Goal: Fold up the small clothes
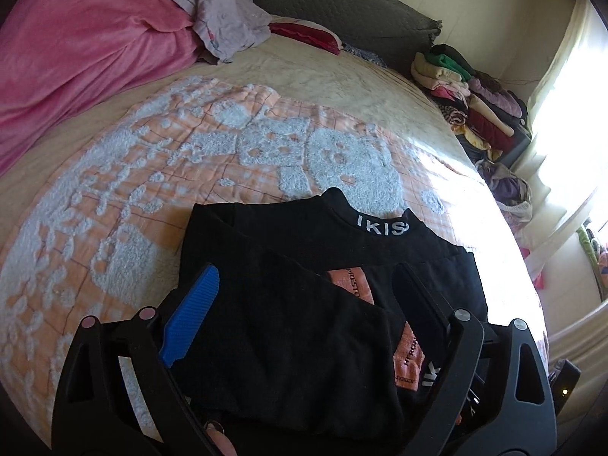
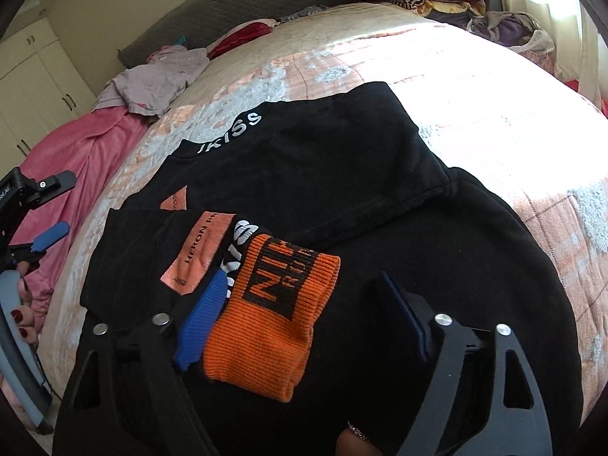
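A black sweatshirt (image 2: 342,174) lies flat on the bed, both sleeves folded in across its body. White "IKISS" lettering marks its collar, salmon patches its front and sleeve. An orange ribbed cuff (image 2: 273,323) with black lettering rests on top.

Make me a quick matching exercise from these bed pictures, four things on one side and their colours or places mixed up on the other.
Things:
1. ribbed cuff
2. rumpled blanket
3. sweatshirt
4. stacked clothes

Descriptions:
A. black, white collar lettering
B. piled beyond the bed's far edge, near the window
C. orange, between the right gripper's fingers
D. pink, by the headboard

Pairs: 1-C, 2-D, 3-A, 4-B
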Demonstrator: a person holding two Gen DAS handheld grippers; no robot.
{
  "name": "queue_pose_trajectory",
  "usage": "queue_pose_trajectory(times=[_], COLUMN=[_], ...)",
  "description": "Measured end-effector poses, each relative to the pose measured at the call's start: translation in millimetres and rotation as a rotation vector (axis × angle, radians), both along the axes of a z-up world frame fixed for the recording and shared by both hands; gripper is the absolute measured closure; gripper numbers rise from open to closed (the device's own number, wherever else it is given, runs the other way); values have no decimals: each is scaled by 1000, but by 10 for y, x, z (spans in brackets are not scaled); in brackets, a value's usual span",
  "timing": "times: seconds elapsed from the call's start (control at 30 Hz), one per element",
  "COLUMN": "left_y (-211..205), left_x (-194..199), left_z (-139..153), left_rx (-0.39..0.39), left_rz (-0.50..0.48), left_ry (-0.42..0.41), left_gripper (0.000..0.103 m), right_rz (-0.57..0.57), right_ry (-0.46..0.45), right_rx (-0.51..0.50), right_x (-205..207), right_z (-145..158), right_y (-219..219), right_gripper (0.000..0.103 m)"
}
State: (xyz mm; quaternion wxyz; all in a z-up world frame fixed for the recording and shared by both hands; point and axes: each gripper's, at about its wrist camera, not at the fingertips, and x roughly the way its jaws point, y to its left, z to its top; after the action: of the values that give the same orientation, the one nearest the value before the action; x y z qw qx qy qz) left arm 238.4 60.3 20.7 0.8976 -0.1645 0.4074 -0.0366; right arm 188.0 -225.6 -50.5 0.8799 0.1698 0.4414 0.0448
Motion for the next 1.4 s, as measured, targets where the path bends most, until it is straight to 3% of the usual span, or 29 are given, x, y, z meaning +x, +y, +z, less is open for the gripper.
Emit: queue_pose_trajectory(times=[0.03, 0.07, 0.1, 0.13, 0.2, 0.47, 0.63, 0.77, 0.97, 1.4], left_y=[41, 102, 174, 251, 403, 919, 1033, 1013, 831, 167], left_x=[4, 11, 15, 14, 10, -39, -54, -16, 70, 244], left_z=[-4, -3, 2, 6, 4, -73, -52, -62, -77, -306], left_rx=[-8, -18, -28, -39, -61, -154, -77, -69, -7, 144], left_rz=[8, 22, 42, 62, 99, 231, 300, 289, 237, 21], left_ry=[3, 4, 2, 0, 1, 13, 3, 7, 17, 93], left_gripper=[17, 16, 15, 15, 14, 14, 14, 14, 14, 14], right_rz=[-3, 4, 13, 18, 46, 148, 203, 193, 149, 96], right_ry=[-2, -10, -15, -23, -57, -213, -313, -356, -328, -237], right_rx=[-4, 3, 8, 1, 7, -76, -139, -199, -234, -263], right_x=[3, -3, -8, -15, -34, 92, 256, 389, 565, 640], right_z=[-6, -5, -3, 7, 55, 616, 1044, 1206, 1096, 688], right_y=[4, 13, 23, 36, 61, 222, 251, 159, -53, -195], right_gripper=[42, 62, 74, 75, 90, 91, 91, 91, 91, 91])
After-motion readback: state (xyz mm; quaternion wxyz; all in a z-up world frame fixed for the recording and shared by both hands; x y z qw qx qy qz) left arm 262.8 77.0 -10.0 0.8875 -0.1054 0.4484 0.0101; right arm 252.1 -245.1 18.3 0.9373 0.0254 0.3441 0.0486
